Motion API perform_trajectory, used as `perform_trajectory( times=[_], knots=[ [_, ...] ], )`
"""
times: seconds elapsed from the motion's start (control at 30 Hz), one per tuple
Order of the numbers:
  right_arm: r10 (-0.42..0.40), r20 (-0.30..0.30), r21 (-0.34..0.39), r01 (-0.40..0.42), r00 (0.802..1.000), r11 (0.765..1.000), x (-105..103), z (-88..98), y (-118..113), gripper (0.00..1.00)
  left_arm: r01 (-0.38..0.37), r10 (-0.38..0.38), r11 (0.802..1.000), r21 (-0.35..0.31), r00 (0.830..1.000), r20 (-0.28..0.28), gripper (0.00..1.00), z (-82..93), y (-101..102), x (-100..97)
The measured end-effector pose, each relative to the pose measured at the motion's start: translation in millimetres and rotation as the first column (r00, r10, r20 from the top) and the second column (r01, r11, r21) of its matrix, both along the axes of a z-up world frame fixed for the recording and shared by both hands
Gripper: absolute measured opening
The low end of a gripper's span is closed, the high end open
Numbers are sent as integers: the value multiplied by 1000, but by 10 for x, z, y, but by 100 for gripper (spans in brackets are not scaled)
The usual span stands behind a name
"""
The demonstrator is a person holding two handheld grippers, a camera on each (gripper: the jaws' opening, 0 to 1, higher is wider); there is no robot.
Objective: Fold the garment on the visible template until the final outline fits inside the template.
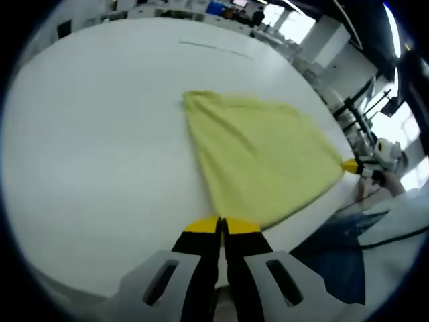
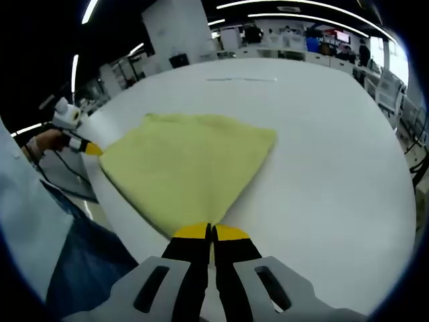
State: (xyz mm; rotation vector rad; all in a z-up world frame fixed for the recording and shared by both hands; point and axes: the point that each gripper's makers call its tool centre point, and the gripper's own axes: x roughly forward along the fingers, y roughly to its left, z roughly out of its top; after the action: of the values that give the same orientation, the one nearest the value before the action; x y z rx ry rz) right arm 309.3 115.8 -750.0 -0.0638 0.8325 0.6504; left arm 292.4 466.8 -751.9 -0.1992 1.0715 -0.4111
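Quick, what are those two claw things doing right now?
Left gripper: closed, pinching a corner of the yellow cloth.
Right gripper: closed, pinching another corner of that cloth.

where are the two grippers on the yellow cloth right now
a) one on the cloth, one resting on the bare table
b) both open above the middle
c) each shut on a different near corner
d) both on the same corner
c: the left gripper is shut on one near corner of the yellow cloth, and the right gripper is shut on the other, each seen at the far corner in the other's view.
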Motion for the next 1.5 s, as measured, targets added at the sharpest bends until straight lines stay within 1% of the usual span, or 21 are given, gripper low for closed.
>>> perform_trajectory(
  times=[0.13,0.17,0.27,0.33,0.4,0.43,0.57,0.63,0.67,0.73,0.83,0.93,1.0,1.07,1.1,1.2,1.33,1.43,1.5],
  knots=[
    [-11,-12,8,11,1000,1000,-2,-58,-32,2,-9,9,1000,5,1000,-15,0,-83,5,-12],
    [-19,-21,16,20,1000,1000,-11,-76,-40,2,-6,7,1000,9,1000,-25,0,-107,-1,-29],
    [-29,-34,20,30,999,999,-38,-124,-51,2,10,-9,1000,22,999,-30,0,-137,-15,-60],
    [-29,-41,15,29,999,999,-66,-155,-41,2,11,-10,1000,25,999,-34,0,-155,-13,-68],
    [-15,-36,-7,15,999,1000,-86,-178,-38,2,10,-9,1000,27,999,-33,0,-156,-19,-66],
    [-17,-37,-6,17,999,1000,-87,-174,-30,2,14,-13,999,29,999,-33,0,-157,-22,-67],
    [-17,-38,-9,17,999,1000,-82,-179,-36,2,53,-51,996,73,998,-22,0,-150,-30,-70],
    [-11,-36,-19,11,999,1000,-84,-203,-35,2,60,-58,994,87,998,-21,0,-149,-32,-71],
    [3,-25,-29,-4,1000,1000,-89,-197,-7,2,79,-78,991,111,997,-11,0,-149,-30,-72],
    [4,-21,-37,-5,1000,999,-83,-188,-20,2,89,-90,988,128,996,-3,0,-150,-32,-77],
    [-26,-28,-6,26,999,1000,-79,-181,-44,2,103,-105,982,156,994,8,0,-150,-30,-79],
    [-22,-18,-15,22,1000,1000,-81,-176,-34,2,126,-132,975,184,991,17,0,-148,-31,-75],
    [-18,-21,-12,18,1000,1000,-72,-176,-22,2,155,-163,969,194,986,26,0,-148,-45,-73],
    [-24,-30,-9,23,999,1000,-43,-168,-17,2,178,-187,961,213,982,21,0,-151,-49,-62],
    [-24,-32,-18,23,999,1000,-37,-165,-6,3,201,-212,953,228,977,23,0,-151,-56,-54],
    [10,3,-87,-10,1000,996,-11,-162,-25,5,219,-234,944,247,971,36,0,-143,-83,-43],
    [54,34,-135,-49,998,990,-24,-115,-3,6,229,-253,934,272,966,56,0,-105,-83,-49],
    [61,41,-143,-54,997,988,-31,-64,-3,12,213,-242,939,271,967,79,0,-34,-86,-22],
    [64,41,-140,-58,997,989,-31,-20,-2,17,200,-236,941,273,966,106,1,58,-89,9]
  ],
)
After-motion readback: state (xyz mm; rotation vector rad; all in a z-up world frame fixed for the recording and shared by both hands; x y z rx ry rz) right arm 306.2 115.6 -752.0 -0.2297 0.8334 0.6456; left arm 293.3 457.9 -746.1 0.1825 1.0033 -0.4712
